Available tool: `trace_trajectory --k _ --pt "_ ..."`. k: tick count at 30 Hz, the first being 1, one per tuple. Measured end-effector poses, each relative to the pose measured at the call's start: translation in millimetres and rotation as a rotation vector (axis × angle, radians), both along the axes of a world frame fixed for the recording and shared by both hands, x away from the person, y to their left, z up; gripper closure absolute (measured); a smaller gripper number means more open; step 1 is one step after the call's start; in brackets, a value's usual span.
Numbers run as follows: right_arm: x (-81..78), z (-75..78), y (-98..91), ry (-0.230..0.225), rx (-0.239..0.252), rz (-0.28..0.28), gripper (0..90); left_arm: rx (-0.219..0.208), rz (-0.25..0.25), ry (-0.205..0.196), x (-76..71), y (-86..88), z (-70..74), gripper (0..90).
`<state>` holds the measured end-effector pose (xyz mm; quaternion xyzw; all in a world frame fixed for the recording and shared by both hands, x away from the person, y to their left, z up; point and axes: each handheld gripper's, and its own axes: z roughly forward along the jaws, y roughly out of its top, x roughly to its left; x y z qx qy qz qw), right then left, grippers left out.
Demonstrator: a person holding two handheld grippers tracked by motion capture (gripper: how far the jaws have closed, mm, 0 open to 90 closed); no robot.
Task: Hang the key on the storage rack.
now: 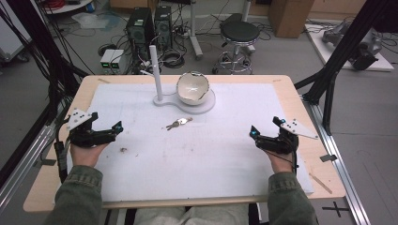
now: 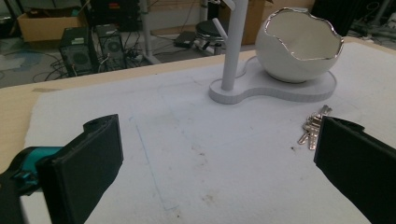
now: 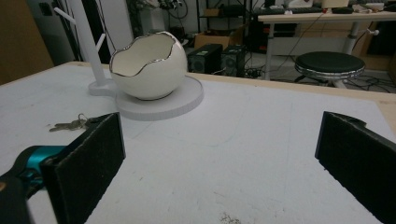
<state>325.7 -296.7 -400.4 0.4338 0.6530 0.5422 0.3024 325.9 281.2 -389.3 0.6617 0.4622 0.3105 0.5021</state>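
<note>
A bunch of silver keys (image 1: 178, 123) lies on the white mat near the table's middle. Behind it a white egg-shaped bowl (image 1: 192, 87) with a jagged silver rim sits on a flat white base (image 1: 209, 105), beside a white peg post (image 1: 155, 70). My left gripper (image 1: 107, 123) rests open at the mat's left; in its view the keys (image 2: 314, 126) lie just past its right jaw, with the bowl (image 2: 294, 51) beyond. My right gripper (image 1: 265, 126) stands open at the right; its view has the keys (image 3: 70, 124) behind its left jaw and the bowl (image 3: 144, 70) farther off.
The mat (image 1: 211, 154) covers most of the wooden table (image 1: 300, 103). A small dark speck (image 1: 123, 150) lies near the left hand. Black frame struts (image 1: 338, 56) flank the table. A stool (image 1: 239, 35) and computer towers (image 1: 141, 28) stand on the floor beyond.
</note>
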Motion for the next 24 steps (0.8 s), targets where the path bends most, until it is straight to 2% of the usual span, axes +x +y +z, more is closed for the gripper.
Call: trace_trajectory --k 9,20,24 --pt "0.0 0.0 -0.1 0.002 -0.007 -0.005 0.5 0.046 -0.058 0.022 10.2 -16.4 9.3 1.7" --pt "-0.2 0.2 -0.8 0.003 -0.001 -0.009 0.5 0.104 -0.138 0.026 22.9 -45.3 26.0 1.7" --pt "-0.1 0.2 -1.2 -0.001 0.0 -0.008 0.5 0.134 -0.156 0.051 30.5 -53.9 29.7 1.7"
